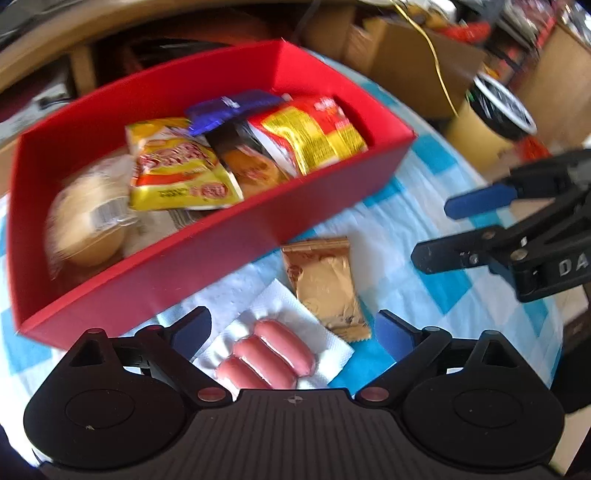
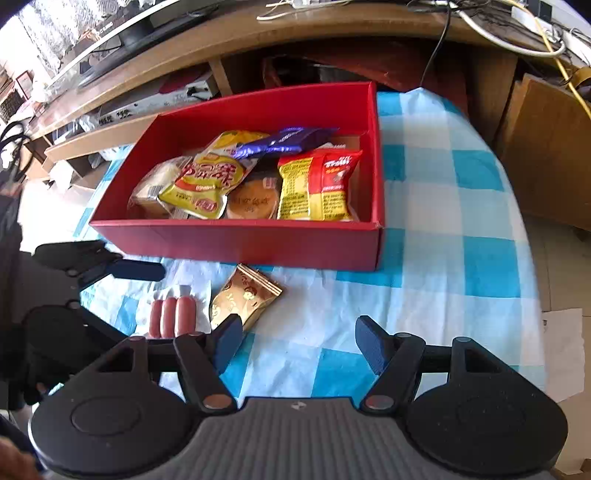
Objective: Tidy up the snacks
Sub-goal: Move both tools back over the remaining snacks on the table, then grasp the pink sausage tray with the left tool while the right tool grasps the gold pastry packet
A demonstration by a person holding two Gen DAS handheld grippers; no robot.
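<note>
Sausages (image 1: 266, 356) on white wrapper, tablecloth (image 2: 443, 206), between wide-apart left gripper (image 1: 295, 328) fingers, untouched. Gold packet (image 1: 327, 284) just beside, near red box (image 1: 207, 254) wall. Box holds mixed packets. Right gripper (image 2: 299, 338) apart, empty; free cloth beyond.

Home room: checked tablecloth (image 2: 443, 206), wooden TV stand (image 2: 258, 33) (cables, cardboard boxes (image 1: 406, 55)).

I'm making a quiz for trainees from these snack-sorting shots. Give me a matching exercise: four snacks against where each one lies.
Things:
1. purple packet
2. sausage pack
3. gold packet
4. wrapped bun

Places:
A. in the red box, left end
B. on the cloth, between the open left gripper fingers
C. in the box, atop other packets
D. on the cloth, right of the sausages

Pairs: 1-C, 2-B, 3-D, 4-A
</note>
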